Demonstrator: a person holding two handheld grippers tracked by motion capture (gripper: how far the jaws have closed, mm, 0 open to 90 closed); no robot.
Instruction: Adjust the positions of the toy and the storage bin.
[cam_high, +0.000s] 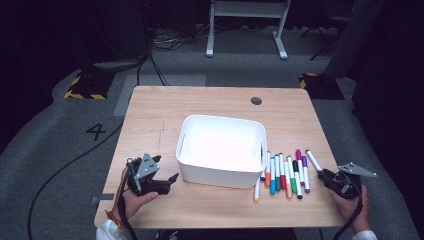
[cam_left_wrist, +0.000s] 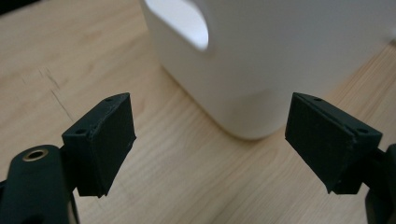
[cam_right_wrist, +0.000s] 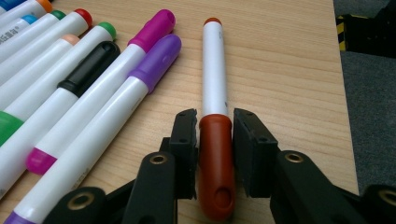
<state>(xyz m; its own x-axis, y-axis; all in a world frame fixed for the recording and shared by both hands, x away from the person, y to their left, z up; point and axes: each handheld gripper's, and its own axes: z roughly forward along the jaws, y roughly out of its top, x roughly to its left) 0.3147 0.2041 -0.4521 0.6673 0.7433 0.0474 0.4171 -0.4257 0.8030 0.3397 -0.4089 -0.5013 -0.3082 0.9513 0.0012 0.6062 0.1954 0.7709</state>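
Observation:
A white marker with a reddish-brown cap (cam_high: 314, 160) (cam_right_wrist: 214, 70) lies on the wooden table, at the right end of a row of coloured markers (cam_high: 285, 172) (cam_right_wrist: 93, 84). My right gripper (cam_high: 327, 175) (cam_right_wrist: 215, 140) is shut on its cap, one pad on each side, and the marker rests on the table. A white plastic bin (cam_high: 220, 175) (cam_left_wrist: 280, 56) with a handle cutout stands mid-table. My left gripper (cam_high: 166, 168) (cam_left_wrist: 210, 140) sits low at the bin's near left corner, jaws wide open with nothing between them.
The wooden table (cam_high: 150, 115) has a round cable hole (cam_high: 256, 100) at the back right. Its right edge runs close beside the held marker. Beyond the table are grey floor, cables and a white stand (cam_high: 247, 25).

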